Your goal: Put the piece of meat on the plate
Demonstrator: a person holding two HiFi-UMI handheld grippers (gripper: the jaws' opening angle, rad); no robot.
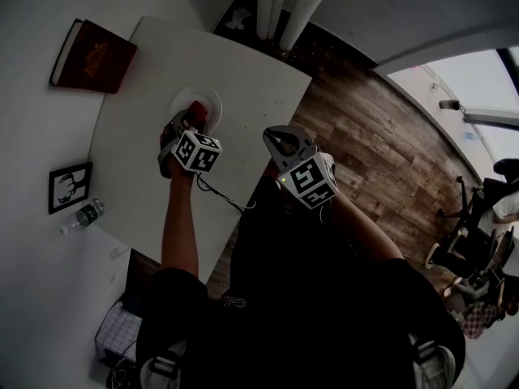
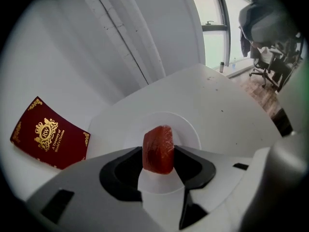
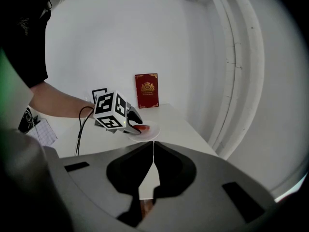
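A reddish-brown piece of meat (image 2: 158, 149) stands on the small white plate (image 2: 187, 129) on the white table (image 1: 251, 96). My left gripper (image 2: 158, 162) reaches steeply down over the plate, one jaw on each side of the meat, close against it but not squeezing it; I read the gripper as open. From the head view the meat (image 1: 195, 116) shows at the near edge of the plate (image 1: 209, 97), just past the left gripper (image 1: 188, 128). My right gripper (image 3: 153, 151) hangs off the table's near right corner, shut and empty, and its view shows the meat (image 3: 144, 128) on the plate (image 3: 150, 134).
A dark red book (image 1: 93, 55) leans on the wall behind the table's far left. A framed deer picture (image 1: 69, 186) and a water bottle (image 1: 81, 215) lie at the left edge. Wooden floor (image 1: 381, 152) and office chairs lie to the right.
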